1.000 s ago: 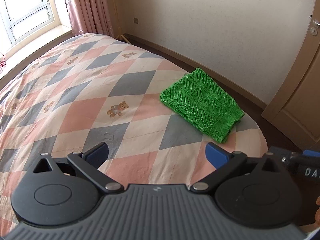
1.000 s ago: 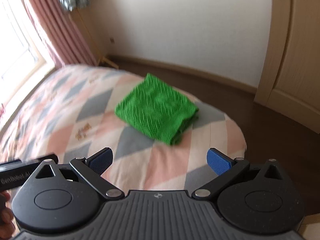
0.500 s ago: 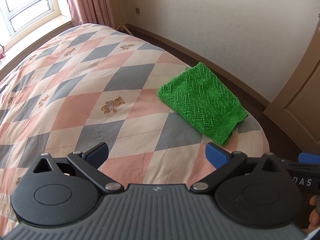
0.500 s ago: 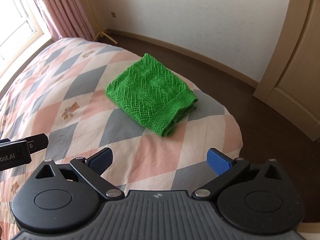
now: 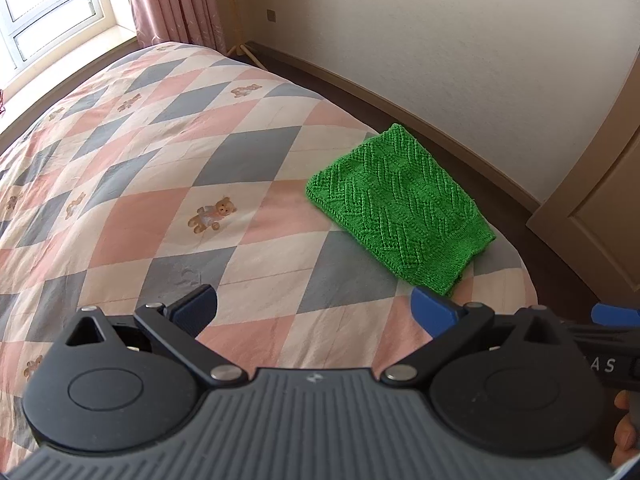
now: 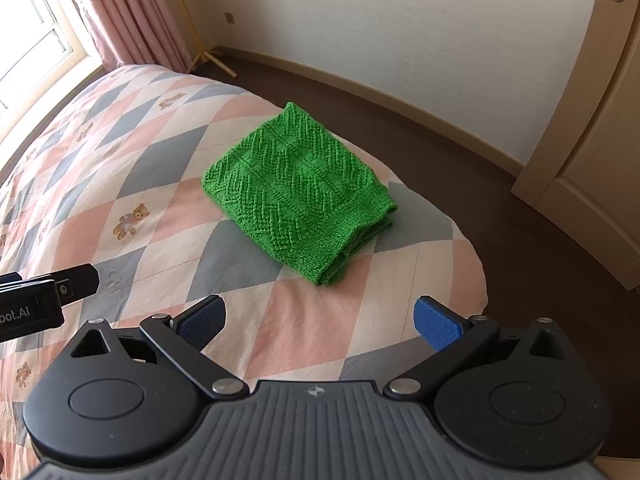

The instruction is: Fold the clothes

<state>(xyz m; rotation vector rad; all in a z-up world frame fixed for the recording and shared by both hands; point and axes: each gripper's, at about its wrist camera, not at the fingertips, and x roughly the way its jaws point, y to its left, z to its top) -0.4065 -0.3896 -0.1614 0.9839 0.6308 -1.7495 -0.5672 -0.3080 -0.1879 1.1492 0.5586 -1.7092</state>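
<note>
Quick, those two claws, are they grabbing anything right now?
Left claw: open, holding nothing.
Right claw: open, holding nothing.

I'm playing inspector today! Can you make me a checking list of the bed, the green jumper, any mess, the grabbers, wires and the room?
Surface: bed quilt with pink and grey diamonds and little teddy bears, lying smooth.
Job's things: green knitted jumper folded, near the bed's corner.
Clutter: nothing seen.
Grippers: left gripper open, empty; right gripper open, empty; neither touches the jumper.
Cables: nothing seen.
Surroundings: pink curtain, window, white wall, wooden door, dark floor.
</note>
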